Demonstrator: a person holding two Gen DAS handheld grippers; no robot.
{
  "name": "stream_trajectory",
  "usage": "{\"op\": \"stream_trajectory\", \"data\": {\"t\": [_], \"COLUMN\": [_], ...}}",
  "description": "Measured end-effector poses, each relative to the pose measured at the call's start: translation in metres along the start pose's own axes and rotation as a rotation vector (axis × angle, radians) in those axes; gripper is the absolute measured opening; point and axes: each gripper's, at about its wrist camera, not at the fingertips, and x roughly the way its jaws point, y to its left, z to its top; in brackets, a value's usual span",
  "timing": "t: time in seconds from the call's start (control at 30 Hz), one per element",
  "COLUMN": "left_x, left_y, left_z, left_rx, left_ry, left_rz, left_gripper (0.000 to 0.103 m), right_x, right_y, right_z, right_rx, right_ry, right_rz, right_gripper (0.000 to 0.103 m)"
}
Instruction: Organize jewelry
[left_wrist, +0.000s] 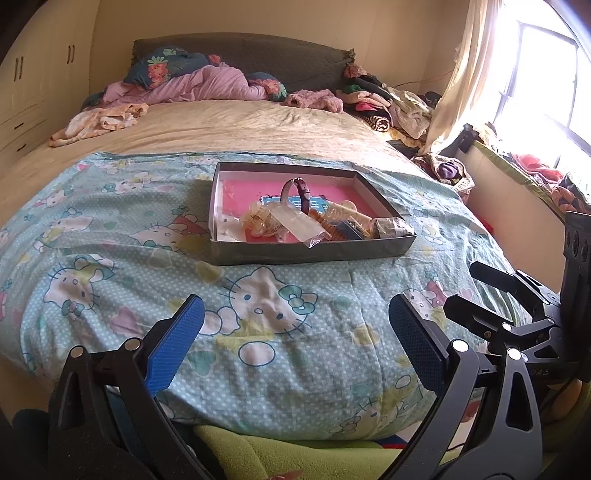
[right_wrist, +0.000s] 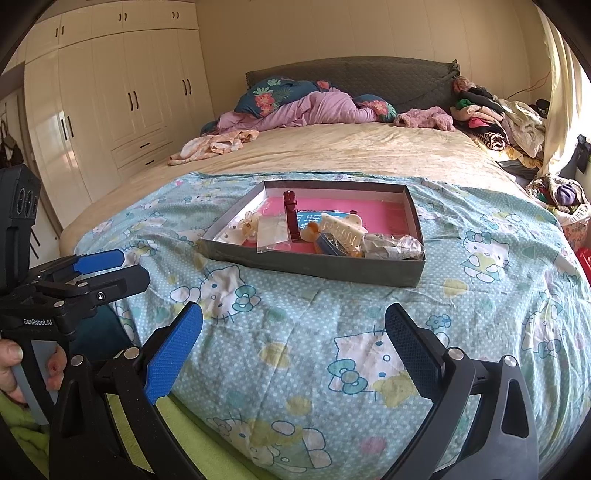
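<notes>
A shallow grey box (left_wrist: 314, 253) (right_wrist: 325, 266) with a pink floor lies on a Hello Kitty quilt (left_wrist: 110, 266) on the bed. Inside are a dark red watch strap (left_wrist: 303, 194) (right_wrist: 291, 218), clear plastic bags (left_wrist: 299, 223) (right_wrist: 271, 230), a cream hair claw (right_wrist: 341, 223), an orange coiled band (left_wrist: 328, 227) and a crumpled wrapper (left_wrist: 391, 227) (right_wrist: 391, 247). My left gripper (left_wrist: 299, 339) is open and empty, well short of the box. My right gripper (right_wrist: 295, 347) is open and empty, also short of the box. Each gripper shows in the other's view, the right (left_wrist: 491, 291) and the left (right_wrist: 110, 266).
Pillows and a pink blanket (right_wrist: 314, 107) lie at the headboard. Clothes piles (left_wrist: 388, 103) (right_wrist: 495, 122) sit at the far right of the bed. White wardrobes (right_wrist: 110, 110) stand left. A window with a curtain (left_wrist: 465, 74) is right. A green cover (left_wrist: 258, 454) lies below the quilt edge.
</notes>
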Motion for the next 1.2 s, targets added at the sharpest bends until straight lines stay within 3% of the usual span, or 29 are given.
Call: {"op": "stream_trajectory", "data": {"t": [1.2], "left_x": [0.010], "left_y": [0.002], "left_z": [-0.005], "left_rx": [-0.001], "left_ry": [0.050], "left_rz": [0.001], "left_gripper": [0.093], "right_x": [0.007], "right_y": [-0.004], "right_z": [-0.003], "right_rx": [0.011], "right_ry": [0.017], "right_rz": [-0.018], "right_gripper": [0.098]}}
